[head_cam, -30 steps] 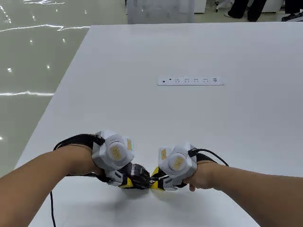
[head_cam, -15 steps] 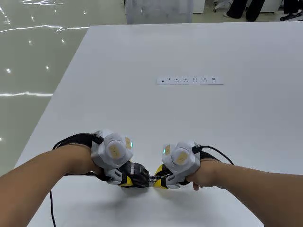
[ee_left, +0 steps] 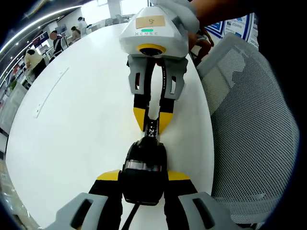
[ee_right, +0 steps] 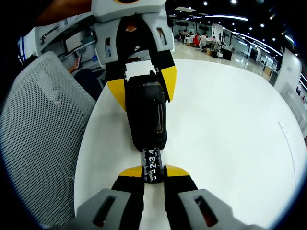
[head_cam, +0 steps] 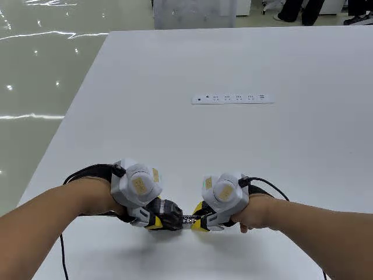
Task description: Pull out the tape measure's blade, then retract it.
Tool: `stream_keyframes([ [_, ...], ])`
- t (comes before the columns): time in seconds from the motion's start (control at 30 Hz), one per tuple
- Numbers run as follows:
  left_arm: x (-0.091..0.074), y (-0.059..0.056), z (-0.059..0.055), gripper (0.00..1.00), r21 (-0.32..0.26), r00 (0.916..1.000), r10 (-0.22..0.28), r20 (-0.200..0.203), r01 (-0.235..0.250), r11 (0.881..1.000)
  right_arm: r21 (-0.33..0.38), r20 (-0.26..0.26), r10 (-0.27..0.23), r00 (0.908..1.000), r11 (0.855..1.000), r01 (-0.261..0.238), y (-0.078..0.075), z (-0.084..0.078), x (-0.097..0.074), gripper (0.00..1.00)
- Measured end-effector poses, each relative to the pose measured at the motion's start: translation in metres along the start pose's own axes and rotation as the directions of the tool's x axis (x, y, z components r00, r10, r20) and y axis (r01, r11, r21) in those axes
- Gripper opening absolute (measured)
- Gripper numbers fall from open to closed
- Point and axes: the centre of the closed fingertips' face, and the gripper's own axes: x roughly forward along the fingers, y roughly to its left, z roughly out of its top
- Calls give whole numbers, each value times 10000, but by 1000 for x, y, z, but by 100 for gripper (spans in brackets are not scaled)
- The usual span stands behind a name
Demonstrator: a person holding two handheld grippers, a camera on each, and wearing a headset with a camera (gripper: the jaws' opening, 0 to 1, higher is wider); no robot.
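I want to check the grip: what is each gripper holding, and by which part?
The left gripper clamps the tape measure by the sides of its black case; the right gripper pinches the blade near its tip.

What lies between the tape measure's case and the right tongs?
A short stretch of blade, marked 3 and 4, runs from the case into the right tongs; right gripper view.

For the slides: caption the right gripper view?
Right gripper pinches the tape blade; left gripper clamps the black case at a white table.
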Motion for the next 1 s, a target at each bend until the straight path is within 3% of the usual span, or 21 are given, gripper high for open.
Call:
stream_keyframes([
  [1.0, -1, 1, 0, 30, 103, 10000, 56, -53, -55, 9999, 196, -189, -166, 9997, 9997, 170, -4, -18, -15, 13],
])
